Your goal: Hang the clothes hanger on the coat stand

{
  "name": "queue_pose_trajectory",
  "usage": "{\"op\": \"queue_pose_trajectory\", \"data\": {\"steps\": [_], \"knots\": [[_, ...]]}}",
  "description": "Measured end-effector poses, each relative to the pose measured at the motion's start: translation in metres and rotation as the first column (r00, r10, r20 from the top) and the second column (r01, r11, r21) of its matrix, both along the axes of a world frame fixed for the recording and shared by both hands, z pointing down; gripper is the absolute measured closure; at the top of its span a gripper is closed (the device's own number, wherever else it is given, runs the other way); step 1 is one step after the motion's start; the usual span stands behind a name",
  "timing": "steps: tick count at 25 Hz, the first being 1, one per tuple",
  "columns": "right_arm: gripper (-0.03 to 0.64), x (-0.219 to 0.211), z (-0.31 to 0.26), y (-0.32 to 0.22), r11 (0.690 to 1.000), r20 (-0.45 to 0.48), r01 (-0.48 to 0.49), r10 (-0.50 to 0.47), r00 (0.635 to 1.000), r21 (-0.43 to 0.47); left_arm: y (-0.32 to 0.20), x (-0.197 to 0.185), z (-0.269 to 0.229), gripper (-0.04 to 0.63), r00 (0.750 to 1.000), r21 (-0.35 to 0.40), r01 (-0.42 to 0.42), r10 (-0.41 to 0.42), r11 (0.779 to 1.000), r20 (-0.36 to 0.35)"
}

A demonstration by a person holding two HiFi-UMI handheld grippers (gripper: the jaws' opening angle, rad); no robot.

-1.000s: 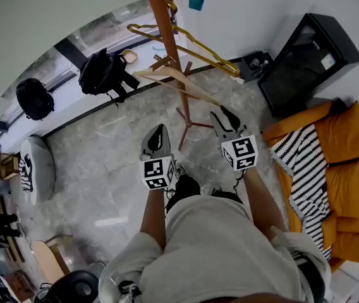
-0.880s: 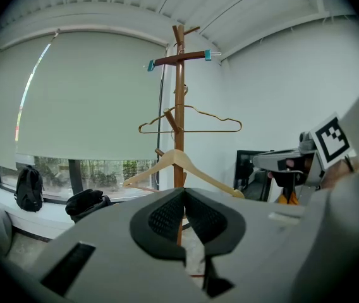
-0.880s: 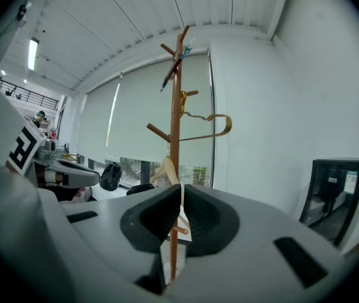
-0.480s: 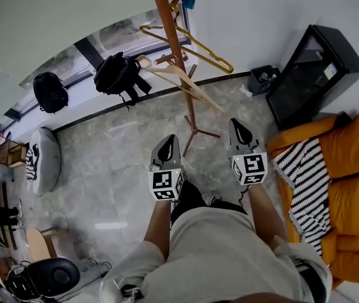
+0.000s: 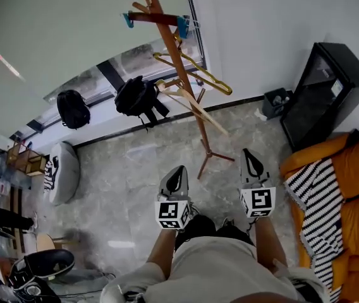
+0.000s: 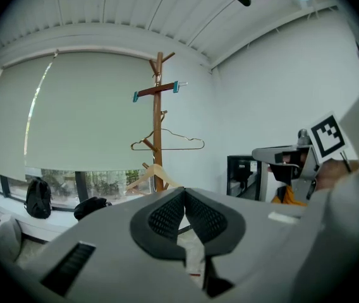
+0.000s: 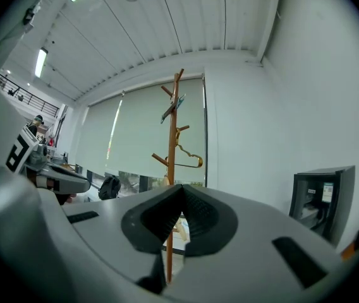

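Grey marble floor (image 5: pixel 129 169) and a long window under a drawn pale blind set the scene, with two black backpacks (image 5: pixel 73 108) slumped on the sill at upper left. At centre stands the tall brown wooden coat stand (image 5: pixel 195 126), which sits higher and smaller in the head view than a second ago: the person has backed away from it, and both tools have drawn back with them. Three hangers ride on its pegs: a brown bar hanger with teal clips (image 5: pixel 145 17) near the top, a yellow wire hanger (image 5: pixel 225 90) below it, and a pale wooden clothes hanger (image 5: pixel 198 109) lowest, tilted down toward the right. Below the stand, the grey left gripper (image 5: pixel 179 170) points at it with its ribbed black pads pressed together and nothing between them. To its right, the grey right gripper (image 5: pixel 248 151), which a second ago reached close to the wooden hanger's low end, is now well apart from it, its jaws likewise closed on nothing. At far right a black cabinet (image 5: pixel 325 87) and an orange sofa (image 5: pixel 350 163) line the white wall. With no hanger in either tool and all three on the stand, the hanging looks finished, and the retreat reads as the close of the job.
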State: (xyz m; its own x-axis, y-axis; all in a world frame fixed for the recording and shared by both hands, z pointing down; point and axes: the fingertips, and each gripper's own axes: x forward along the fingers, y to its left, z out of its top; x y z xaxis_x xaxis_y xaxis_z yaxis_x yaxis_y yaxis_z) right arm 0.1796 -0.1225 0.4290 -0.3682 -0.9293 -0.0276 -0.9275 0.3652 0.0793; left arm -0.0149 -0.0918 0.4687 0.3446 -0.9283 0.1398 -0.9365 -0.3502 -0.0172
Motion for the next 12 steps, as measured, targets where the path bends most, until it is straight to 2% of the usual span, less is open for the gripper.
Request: {"op": "queue_pose_trajectory", "data": {"steps": [2, 4, 12], "knots": [[0.612, 0.006, -0.005, 0.009, 1.000, -0.003, -0.011, 0.011, 1.000, 0.002, 0.006, 0.010, -0.007, 0.586, 1.000, 0.012, -0.020, 0.020, 1.000, 0.021], [0.612, 0.005, -0.007, 0.014, 1.000, 0.001, -0.013, 0.013, 1.000, -0.004, 0.009, 0.014, -0.013, 0.586, 0.999, 0.015, -0.036, 0.036, 0.999, 0.012], [0.612, -0.027, -0.020, 0.012, 1.000, -0.007, -0.020, 0.020, 1.000, -0.008, -0.004, 0.001, -0.043, 0.586, 0.996, 0.068, -0.084, 0.085, 0.994, -0.021]]}}
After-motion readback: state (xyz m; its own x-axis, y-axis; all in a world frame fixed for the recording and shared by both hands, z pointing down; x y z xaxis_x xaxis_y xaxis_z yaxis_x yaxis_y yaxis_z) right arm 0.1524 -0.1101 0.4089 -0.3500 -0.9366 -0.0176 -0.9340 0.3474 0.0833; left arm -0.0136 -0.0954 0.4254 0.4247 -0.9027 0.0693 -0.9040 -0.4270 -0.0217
